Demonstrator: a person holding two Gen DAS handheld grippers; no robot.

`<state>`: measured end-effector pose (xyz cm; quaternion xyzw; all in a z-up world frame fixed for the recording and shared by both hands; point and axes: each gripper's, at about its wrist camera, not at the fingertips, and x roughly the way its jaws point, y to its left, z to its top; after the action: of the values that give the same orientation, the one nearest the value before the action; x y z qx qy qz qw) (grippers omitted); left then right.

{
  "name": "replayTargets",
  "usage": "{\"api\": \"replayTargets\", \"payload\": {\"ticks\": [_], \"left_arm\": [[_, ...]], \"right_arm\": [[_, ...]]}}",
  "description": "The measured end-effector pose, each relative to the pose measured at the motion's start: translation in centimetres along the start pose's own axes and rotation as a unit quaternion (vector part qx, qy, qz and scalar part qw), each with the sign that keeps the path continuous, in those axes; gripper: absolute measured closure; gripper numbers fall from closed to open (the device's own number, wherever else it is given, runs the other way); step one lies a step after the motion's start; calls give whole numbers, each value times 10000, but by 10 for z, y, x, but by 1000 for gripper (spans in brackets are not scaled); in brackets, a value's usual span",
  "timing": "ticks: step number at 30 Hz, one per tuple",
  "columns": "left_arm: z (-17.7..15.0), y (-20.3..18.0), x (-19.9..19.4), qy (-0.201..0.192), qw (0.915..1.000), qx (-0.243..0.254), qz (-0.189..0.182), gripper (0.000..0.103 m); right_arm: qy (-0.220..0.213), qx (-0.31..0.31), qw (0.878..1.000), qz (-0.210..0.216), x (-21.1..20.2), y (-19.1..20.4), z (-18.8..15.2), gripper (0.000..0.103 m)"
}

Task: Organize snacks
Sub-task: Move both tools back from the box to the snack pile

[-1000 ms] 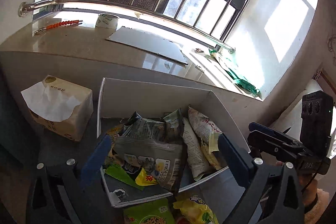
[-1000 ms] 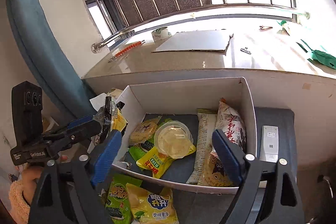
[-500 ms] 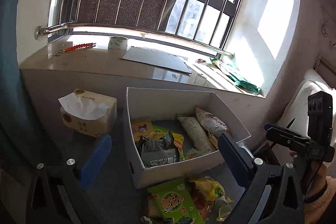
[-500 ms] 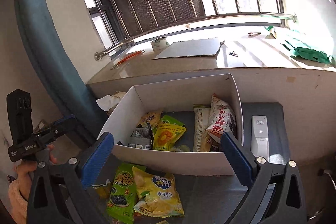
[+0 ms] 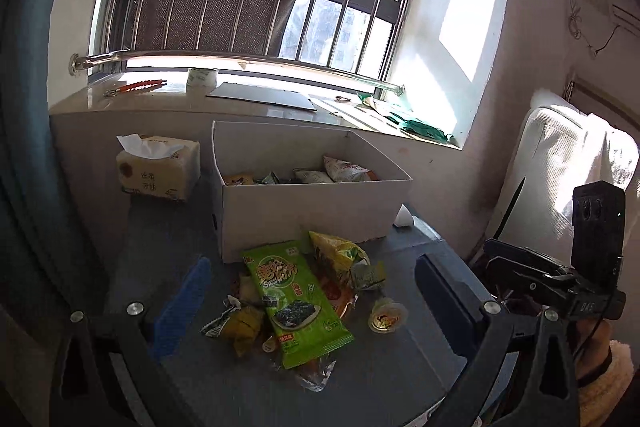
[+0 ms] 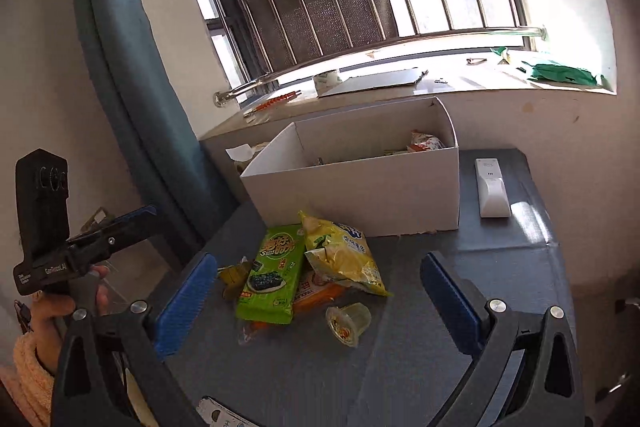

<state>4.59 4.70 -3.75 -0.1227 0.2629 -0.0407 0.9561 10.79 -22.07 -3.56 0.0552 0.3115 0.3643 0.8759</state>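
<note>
A white cardboard box (image 5: 312,215) (image 6: 360,195) stands on the grey table and holds several snack packets. In front of it lies a loose pile: a green seaweed packet (image 5: 294,301) (image 6: 272,275), a yellow chip bag (image 5: 338,255) (image 6: 344,255), an orange packet (image 6: 316,293), a small jelly cup (image 5: 386,315) (image 6: 348,319) and small wrappers (image 5: 236,323). My left gripper (image 5: 312,303) is open and empty, held above the pile. My right gripper (image 6: 316,299) is open and empty, also above the pile. Each gripper shows at the edge of the other's view.
A tissue box (image 5: 158,167) stands left of the box. A white remote (image 6: 492,193) lies right of it. The window sill behind holds a cardboard sheet (image 5: 260,97), a tape roll (image 5: 202,79) and green bags (image 6: 560,73). A blue curtain (image 6: 132,87) hangs at left.
Both grippers have pulled back and up from the box. The snack pile in front of the box has come into full view. Both stay open and empty.
</note>
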Motion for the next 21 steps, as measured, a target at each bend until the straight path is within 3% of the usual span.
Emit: {"api": "replayTargets", "payload": {"ticks": [3,6,8,11,15,21], "left_arm": [[-31,-3,-3,106,9998,-175,79,0],[-49,-4,-1,283,9992,-297,12,0],[-53,-3,0,340,9988,-334,110,0],[-56,-2,-1,336,9984,-443,47,0],[-56,-3,-3,285,9988,-377,118,0],[-55,6,-5,264,9985,-450,165,0]], "right_arm": [[51,151,9998,-107,-2,-3,-29,0],[418,-95,9985,-336,8,1,-44,0],[429,-273,9977,-456,11,4,-47,0],[375,-460,9965,-580,17,6,-46,0],[606,-982,9893,-891,45,14,-38,0],[871,-1617,9775,-1037,96,26,-22,0]]}}
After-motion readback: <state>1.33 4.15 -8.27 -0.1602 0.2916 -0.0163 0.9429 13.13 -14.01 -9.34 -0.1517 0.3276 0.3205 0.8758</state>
